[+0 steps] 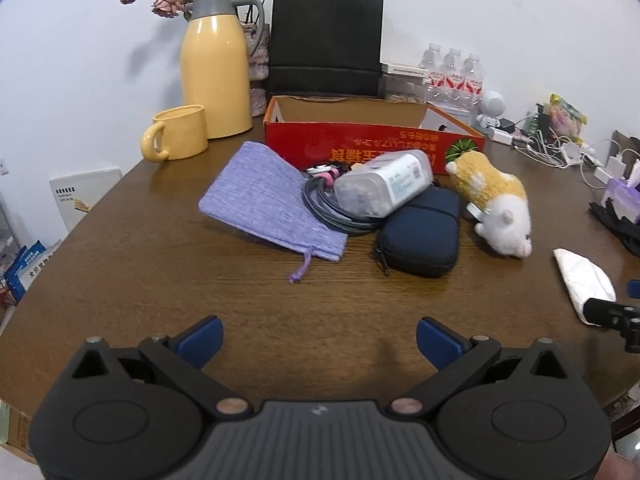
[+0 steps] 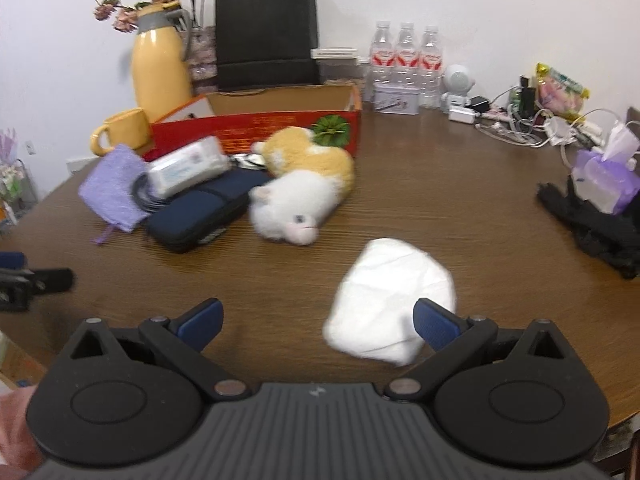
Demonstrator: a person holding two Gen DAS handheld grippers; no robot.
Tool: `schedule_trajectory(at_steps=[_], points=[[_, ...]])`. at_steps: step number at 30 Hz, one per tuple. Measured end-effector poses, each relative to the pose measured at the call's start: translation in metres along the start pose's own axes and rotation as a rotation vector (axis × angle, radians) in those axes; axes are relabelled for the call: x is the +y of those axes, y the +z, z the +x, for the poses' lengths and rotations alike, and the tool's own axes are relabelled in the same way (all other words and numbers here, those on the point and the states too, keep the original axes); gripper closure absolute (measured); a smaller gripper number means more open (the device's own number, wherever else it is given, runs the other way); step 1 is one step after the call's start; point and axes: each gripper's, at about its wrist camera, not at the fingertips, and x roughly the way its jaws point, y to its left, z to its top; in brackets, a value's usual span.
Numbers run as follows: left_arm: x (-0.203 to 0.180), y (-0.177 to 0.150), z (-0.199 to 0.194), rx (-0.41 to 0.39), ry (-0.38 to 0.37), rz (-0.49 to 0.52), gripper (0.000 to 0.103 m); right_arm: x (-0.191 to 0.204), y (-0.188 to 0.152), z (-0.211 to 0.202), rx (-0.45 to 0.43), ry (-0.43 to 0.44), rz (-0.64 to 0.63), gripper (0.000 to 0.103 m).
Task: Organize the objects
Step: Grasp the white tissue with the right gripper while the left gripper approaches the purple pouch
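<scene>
A pile lies in front of a red cardboard box (image 1: 360,142): a purple drawstring pouch (image 1: 266,206), a coiled grey cable (image 1: 332,210), a clear plastic case (image 1: 384,188), a navy zip case (image 1: 420,236) and a plush hamster (image 1: 496,204). A white packet (image 1: 584,280) lies at the right. My left gripper (image 1: 318,340) is open and empty, well short of the pile. My right gripper (image 2: 318,330) is open, with the white packet (image 2: 392,300) just beyond its right finger. The hamster (image 2: 304,196), navy case (image 2: 200,212) and box (image 2: 260,128) lie farther off.
A yellow jug (image 1: 214,68), yellow mug (image 1: 176,134) and black paper bag (image 1: 326,44) stand behind the box. Water bottles (image 2: 406,60), a tin (image 2: 396,98), tangled chargers (image 2: 532,124), a tissue pack (image 2: 604,176) and black gloves (image 2: 592,228) fill the right side.
</scene>
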Motion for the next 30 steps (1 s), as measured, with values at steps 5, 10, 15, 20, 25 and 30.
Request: schedule_trajectory(at_steps=[5, 10, 15, 20, 25, 30], points=[[0.003, 0.006, 0.014, 0.018, 0.025, -0.011, 0.0, -0.025, 0.001, 0.017, 0.014, -0.04, -0.019, 0.0], [0.003, 0.012, 0.025, 0.027, 0.041, -0.027, 0.001, -0.04, 0.004, 0.04, 0.043, -0.059, -0.026, 0.0], [0.007, 0.018, 0.035, 0.041, 0.041, -0.059, 0.003, -0.048, 0.004, 0.059, 0.061, -0.027, -0.022, 0.0], [0.009, 0.023, 0.04, 0.021, 0.047, -0.073, 0.002, -0.05, 0.008, 0.066, 0.052, 0.013, -0.044, 0.0], [0.013, 0.03, 0.044, 0.005, 0.037, -0.086, 0.002, -0.046, 0.012, 0.067, 0.021, 0.06, -0.086, 0.025], [0.019, 0.038, 0.047, -0.024, 0.043, -0.094, 0.002, -0.041, 0.015, 0.069, 0.001, 0.089, -0.105, 0.038]])
